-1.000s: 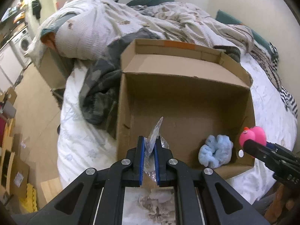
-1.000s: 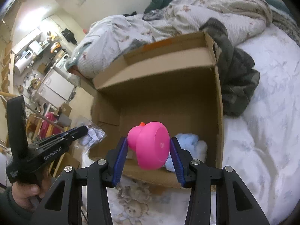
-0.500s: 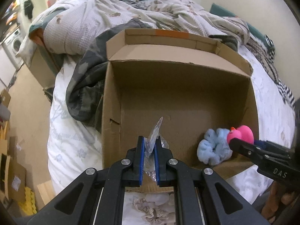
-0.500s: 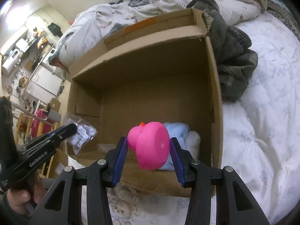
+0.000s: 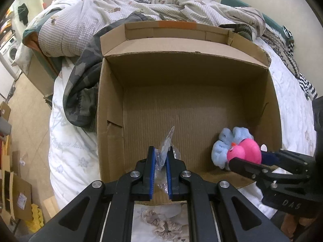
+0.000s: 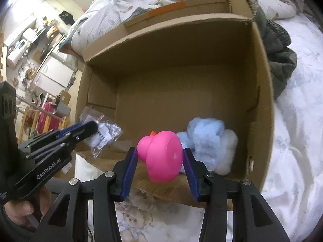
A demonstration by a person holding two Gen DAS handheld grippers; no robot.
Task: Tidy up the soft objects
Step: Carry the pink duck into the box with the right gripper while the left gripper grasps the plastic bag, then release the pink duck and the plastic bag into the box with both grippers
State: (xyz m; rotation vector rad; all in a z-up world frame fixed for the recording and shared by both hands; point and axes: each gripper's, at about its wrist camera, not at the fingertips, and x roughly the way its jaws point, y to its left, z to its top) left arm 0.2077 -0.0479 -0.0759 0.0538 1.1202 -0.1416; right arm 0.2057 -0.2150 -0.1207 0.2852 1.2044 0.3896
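- Left gripper (image 5: 160,162): your jaws are nearly closed, pinching the top of a clear plastic bag (image 6: 102,133) w/ something white inside. Bag hangs just over the near-left corner of the cardboard box (image 5: 113,109). Held by the thin edge, prob. so it drops straight in on release.
- Right gripper (image 6: 160,158): your jaws stand about half open and clamp a pink rubber duck (image 6: 162,156) by its sides, base toward the camera, orange beak on the far side. Duck hangs over the near-right part of the box, close above the floor of it.
- Blue fluffy thing (image 6: 208,141): already lying in the box, near-right corner, touching the right wall. Duck is in front of it in both views; can't tell if they touch.
- Box: open top, flaps up, sits on the bed (image 6: 298,109) among rumpled blankets (image 5: 141,14). Rest of its floor is bare, so room for both items.
- Your hand (image 6: 22,209): seen low-left in right-wrist view, gripping the left tool.
- Vs. a sec ago: both grippers have come lower and further over the box; it fills more of each view. The duck was outside the near-right rim in left-wrist view, now it's inside. Grip on both items unchanged.
- Est.: both items ready for release.
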